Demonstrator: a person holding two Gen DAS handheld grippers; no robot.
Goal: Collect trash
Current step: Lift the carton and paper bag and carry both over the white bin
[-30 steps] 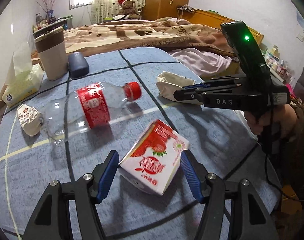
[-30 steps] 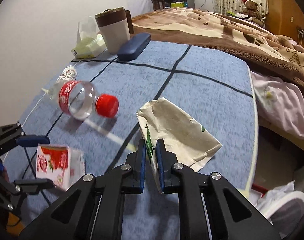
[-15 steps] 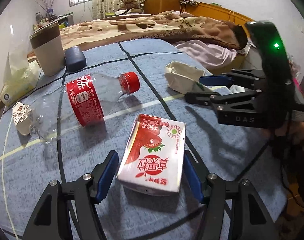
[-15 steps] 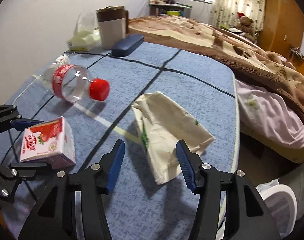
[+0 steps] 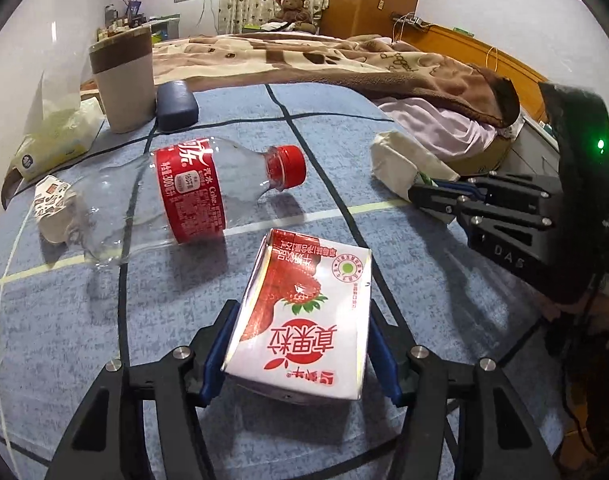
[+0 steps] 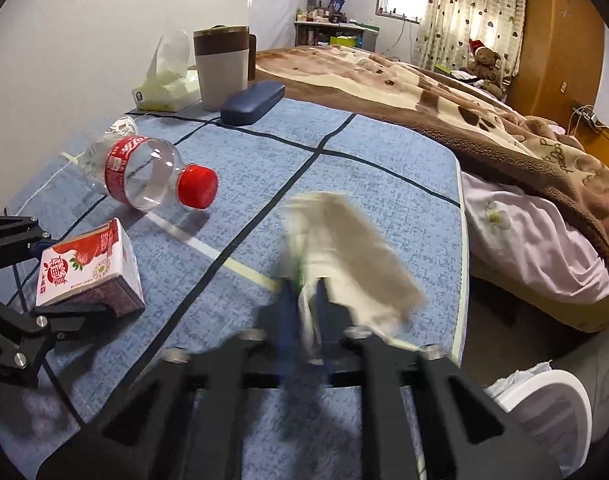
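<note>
A red-and-white strawberry milk carton point(image 5: 304, 316) lies on the blue tablecloth between the fingers of my left gripper point(image 5: 300, 344), which press on both its sides; it also shows in the right wrist view point(image 6: 88, 272). My right gripper point(image 6: 308, 292) is shut on the near edge of a crumpled beige paper bag point(image 6: 352, 248), blurred with motion; the bag also shows in the left wrist view point(image 5: 404, 160). An empty clear cola bottle point(image 5: 192, 196) with a red cap lies on its side. A small crumpled wrapper point(image 5: 50, 204) lies at the bottle's base.
A beige-and-brown cup point(image 5: 122, 80), a dark blue glasses case point(image 5: 175, 104) and a tissue pack point(image 5: 52, 140) stand at the table's far left. A bed with a brown blanket point(image 6: 444, 96) lies beyond. A white bin point(image 6: 544, 404) sits on the floor, right of the table edge.
My left gripper closed in on the carton, which turned flat. My right gripper opened half a second ago and has now shut again on the paper bag.
</note>
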